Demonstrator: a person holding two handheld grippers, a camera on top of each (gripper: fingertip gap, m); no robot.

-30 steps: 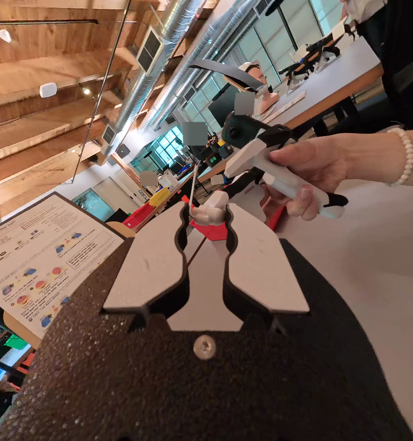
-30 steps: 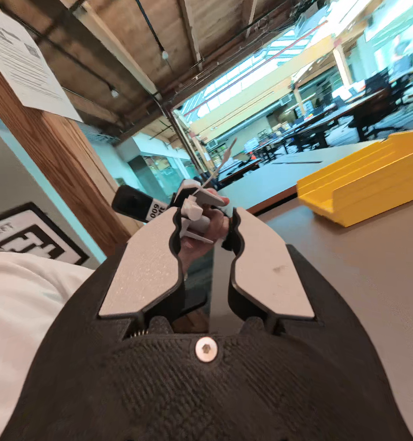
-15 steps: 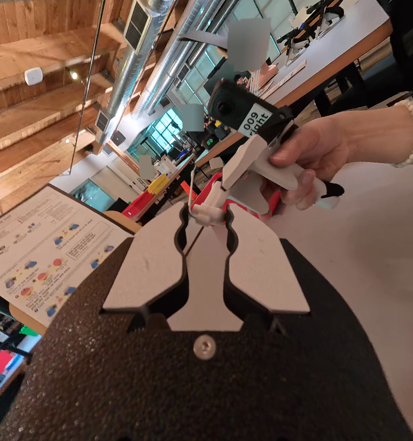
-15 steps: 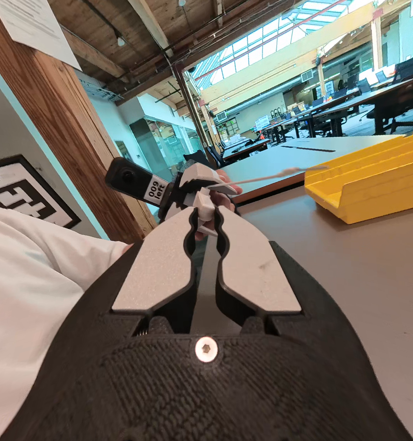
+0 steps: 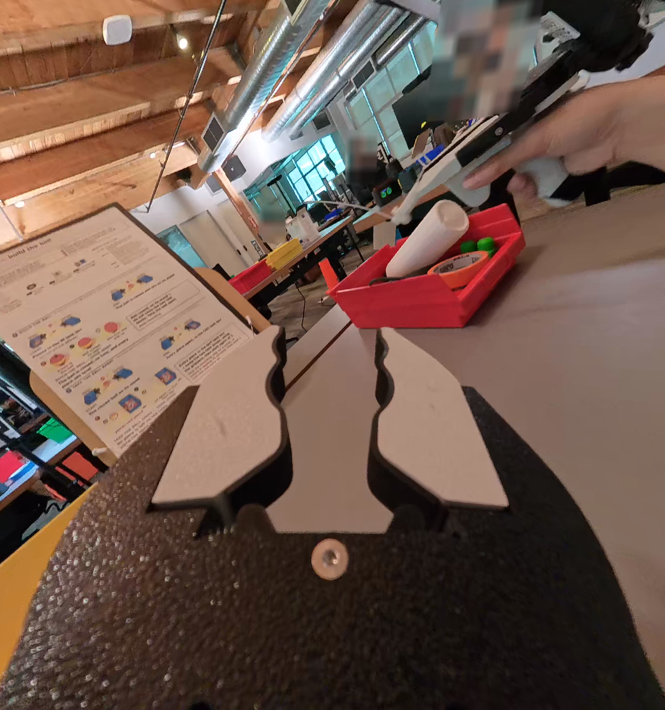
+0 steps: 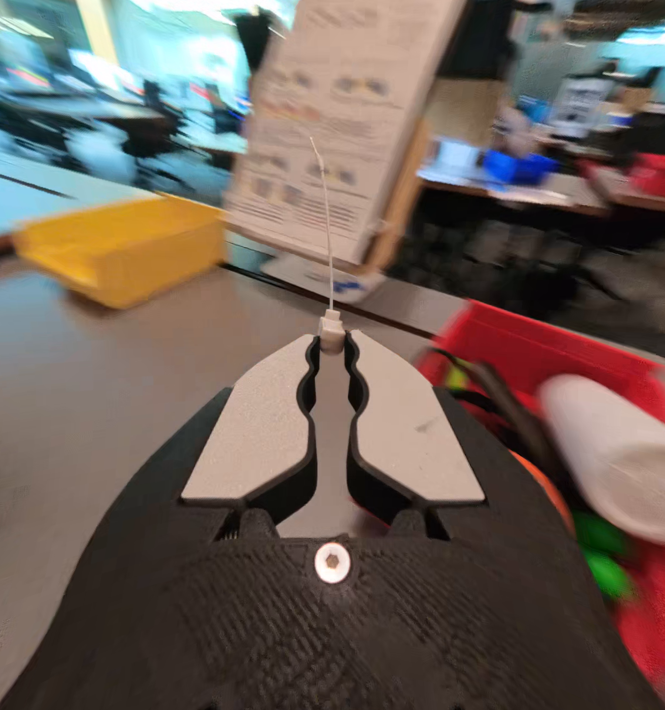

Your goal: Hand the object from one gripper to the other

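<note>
White plastic zip tie (image 6: 331, 335) is sitting pinched by its head at the right gripper (image 6: 331, 342) tips — handover looks done. Left gripper (image 5: 329, 353) is hanging spread and empty. Best keeping squeeze firm while carrying — thin tail whips.

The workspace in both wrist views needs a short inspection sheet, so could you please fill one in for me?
Surface: grey table, mostly bare.
Job's things: white zip tie, its head clamped at the right gripper's tips, tail pointing away.
Clutter: red bin holding a white roll, orange tape and green pieces; yellow bin.
Grippers: left gripper jaws apart, empty; right gripper shut on the tie.
Cables: a dark cable in the red bin.
Surroundings: instruction board, other tables, wooden ceiling.
</note>
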